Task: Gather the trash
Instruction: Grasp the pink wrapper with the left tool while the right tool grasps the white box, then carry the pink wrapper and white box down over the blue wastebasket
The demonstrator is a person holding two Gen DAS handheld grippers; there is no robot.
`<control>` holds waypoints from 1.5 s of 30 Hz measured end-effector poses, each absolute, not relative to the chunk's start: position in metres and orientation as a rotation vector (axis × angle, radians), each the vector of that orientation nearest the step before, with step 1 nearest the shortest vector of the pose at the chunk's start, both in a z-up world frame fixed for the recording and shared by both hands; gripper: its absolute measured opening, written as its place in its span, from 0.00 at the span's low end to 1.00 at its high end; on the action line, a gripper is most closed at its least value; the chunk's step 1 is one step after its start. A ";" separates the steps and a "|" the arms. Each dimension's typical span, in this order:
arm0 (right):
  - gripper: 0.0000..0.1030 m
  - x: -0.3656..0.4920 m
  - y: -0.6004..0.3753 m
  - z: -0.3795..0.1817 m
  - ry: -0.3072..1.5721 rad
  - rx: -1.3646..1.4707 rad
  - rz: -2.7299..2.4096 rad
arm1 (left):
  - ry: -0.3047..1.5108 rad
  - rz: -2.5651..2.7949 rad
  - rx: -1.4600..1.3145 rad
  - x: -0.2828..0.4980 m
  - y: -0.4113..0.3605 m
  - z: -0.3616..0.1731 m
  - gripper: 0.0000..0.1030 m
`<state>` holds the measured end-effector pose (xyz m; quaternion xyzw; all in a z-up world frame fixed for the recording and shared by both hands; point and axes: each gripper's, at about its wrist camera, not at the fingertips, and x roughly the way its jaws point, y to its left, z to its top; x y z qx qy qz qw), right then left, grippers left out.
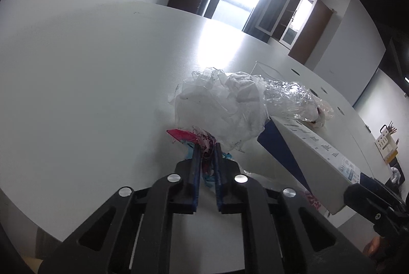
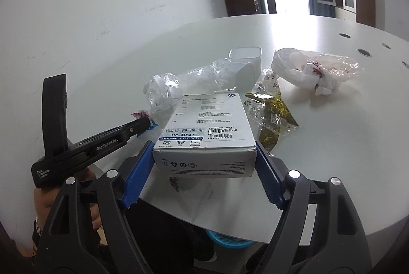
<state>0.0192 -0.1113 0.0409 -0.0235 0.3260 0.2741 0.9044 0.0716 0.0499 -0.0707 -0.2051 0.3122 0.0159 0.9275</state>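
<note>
Left gripper [image 1: 206,146] is clamped on a pink-and-blue wrapper scrap [image 1: 188,136], lower centre of frame, beside crumpled clear plastic [image 1: 225,105]. Right gripper [image 2: 204,159] grips an HP box [image 2: 207,126] at the table [image 2: 332,120] edge. Judgement: carry both level to the blue basket [image 2: 227,239] below; release separately.

An office: white conference table [image 2: 319,120] with cable grommets [image 2: 364,52], glass-door cabinets [image 1: 286,18].
</note>
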 end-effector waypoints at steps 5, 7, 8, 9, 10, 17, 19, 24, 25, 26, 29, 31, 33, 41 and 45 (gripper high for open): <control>0.70 0.005 -0.129 0.055 0.645 -0.047 0.578 | 0.559 0.041 -0.431 0.051 0.051 -0.054 0.05; 0.70 -0.003 -0.139 0.061 0.626 -0.044 0.579 | 0.538 0.046 -0.430 0.041 0.052 -0.048 0.05; 0.70 -0.007 -0.144 0.063 0.618 -0.045 0.576 | 0.529 0.051 -0.424 0.036 0.052 -0.044 0.05; 0.70 -0.011 -0.151 0.065 0.610 -0.045 0.570 | 0.522 0.057 -0.418 0.031 0.052 -0.042 0.05; 0.70 -0.014 -0.157 0.067 0.606 -0.044 0.566 | 0.515 0.063 -0.415 0.027 0.051 -0.040 0.05; 0.70 -0.034 -0.187 0.066 0.597 -0.033 0.556 | 0.482 0.053 -0.378 0.004 0.035 -0.023 0.05; 0.70 -0.041 -0.195 0.065 0.595 -0.032 0.557 | 0.476 0.053 -0.357 -0.007 0.030 -0.019 0.05; 0.70 -0.053 -0.212 0.061 0.594 -0.030 0.567 | 0.456 0.097 -0.292 -0.032 0.023 -0.012 0.05; 0.70 -0.056 -0.214 0.060 0.593 -0.030 0.569 | 0.462 0.100 -0.285 -0.035 0.022 -0.011 0.05; 0.70 -0.059 -0.216 0.059 0.594 -0.032 0.573 | 0.467 0.096 -0.288 -0.037 0.023 -0.011 0.05; 0.70 -0.073 -0.220 0.057 0.594 -0.047 0.588 | 0.478 0.082 -0.285 -0.052 0.024 -0.009 0.05; 0.70 -0.083 -0.224 0.054 0.602 -0.060 0.595 | 0.479 0.090 -0.259 -0.062 0.020 -0.007 0.05; 0.70 -0.090 -0.229 0.046 0.640 -0.042 0.620 | 0.501 0.085 -0.241 -0.071 0.015 -0.008 0.05; 0.70 -0.124 -0.247 0.024 0.713 -0.050 0.642 | 0.583 0.008 -0.160 -0.097 -0.018 -0.036 0.05; 0.70 -0.128 -0.253 -0.001 0.775 -0.062 0.627 | 0.664 -0.007 -0.161 -0.088 -0.027 -0.072 0.05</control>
